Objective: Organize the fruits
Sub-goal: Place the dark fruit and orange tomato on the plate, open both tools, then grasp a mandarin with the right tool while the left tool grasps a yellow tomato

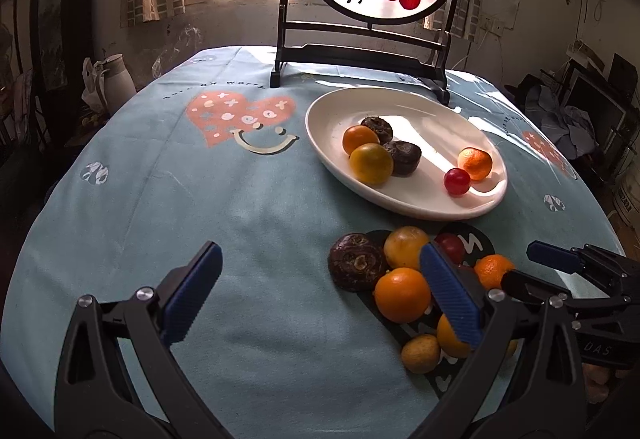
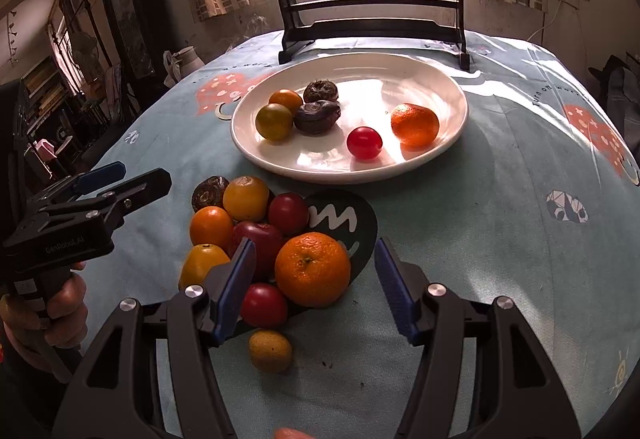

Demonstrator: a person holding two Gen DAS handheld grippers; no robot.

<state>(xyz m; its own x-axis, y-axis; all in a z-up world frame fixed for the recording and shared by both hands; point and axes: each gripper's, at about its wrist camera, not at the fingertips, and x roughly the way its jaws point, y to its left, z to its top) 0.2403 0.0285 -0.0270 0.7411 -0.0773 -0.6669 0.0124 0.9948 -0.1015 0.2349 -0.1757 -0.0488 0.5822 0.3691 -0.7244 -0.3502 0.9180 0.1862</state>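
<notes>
Six fruits are being held on the plate. Right gripper jaws apart around near tangerine, untouched; left gripper spread, empty.

Left handheld black plastic two-finger gripper: angular skeletal arms with triangular cut-outs; round silver screw heads at the pivots; ribbed blue rubber pads on the inner faces of both fingers. Seen from the right wrist view: boxy black body printed "GenRobot.AI" in small pale lettering, small silver bolts on top, pistol-style grip.

Right handheld black plastic two-finger gripper: matching build, same triangular cut-outs, silver pivot screws and ribbed blue pads; white letters "DAS" legible on its housing in the left wrist view.
</notes>
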